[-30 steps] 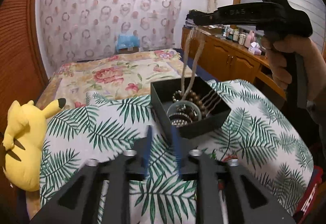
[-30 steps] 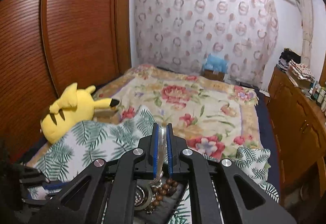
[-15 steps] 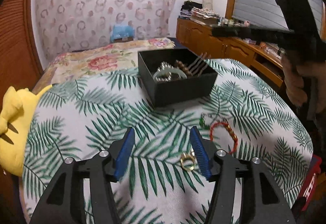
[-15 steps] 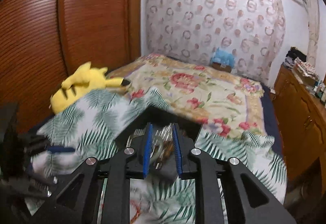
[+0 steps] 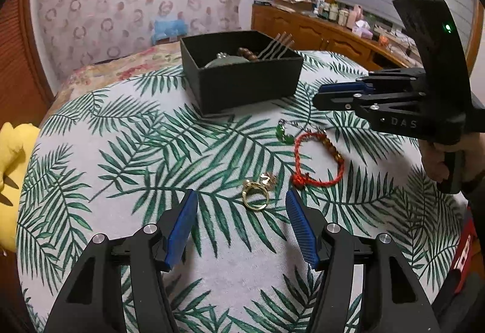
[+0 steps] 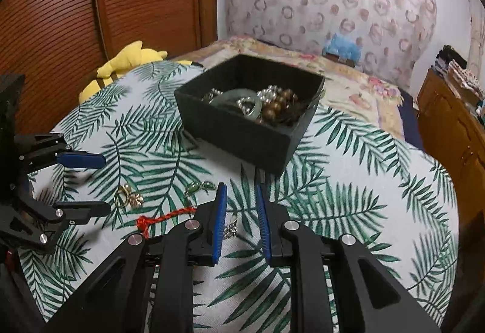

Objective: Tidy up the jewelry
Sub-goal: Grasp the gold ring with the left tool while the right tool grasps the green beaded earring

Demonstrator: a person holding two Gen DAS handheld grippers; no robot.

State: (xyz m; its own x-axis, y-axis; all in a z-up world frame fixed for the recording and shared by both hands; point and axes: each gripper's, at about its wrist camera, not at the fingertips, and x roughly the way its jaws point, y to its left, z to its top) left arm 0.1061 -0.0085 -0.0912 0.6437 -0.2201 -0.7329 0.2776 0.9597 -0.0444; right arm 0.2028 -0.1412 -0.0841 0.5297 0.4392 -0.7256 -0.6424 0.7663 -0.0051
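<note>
My left gripper (image 5: 241, 222) is spread wide and holds nothing, its 2 blue pads framing the gold ring (image 5: 255, 199) that lies on the palm-print tablecloth (image 5: 127, 157) just ahead. My right gripper (image 6: 241, 219) is open more narrowly, also carrying nothing, hovering low over the cloth near the red cord bracelet (image 5: 318, 158) and the green pendant (image 5: 284, 134). Beyond them sits the black box (image 5: 242, 84), already holding a jade bangle (image 6: 239, 98) and brown beads (image 6: 280, 107), so 3 or so pieces remain loose (the small gold charm (image 5: 268, 180) touching the ring may be a separate piece; I cannot tell). My worry is the ring: it is thin, flat on soft fabric, so closing could pinch cloth or skate the ring aside. The 2 grippers are also near enough to collide.
</note>
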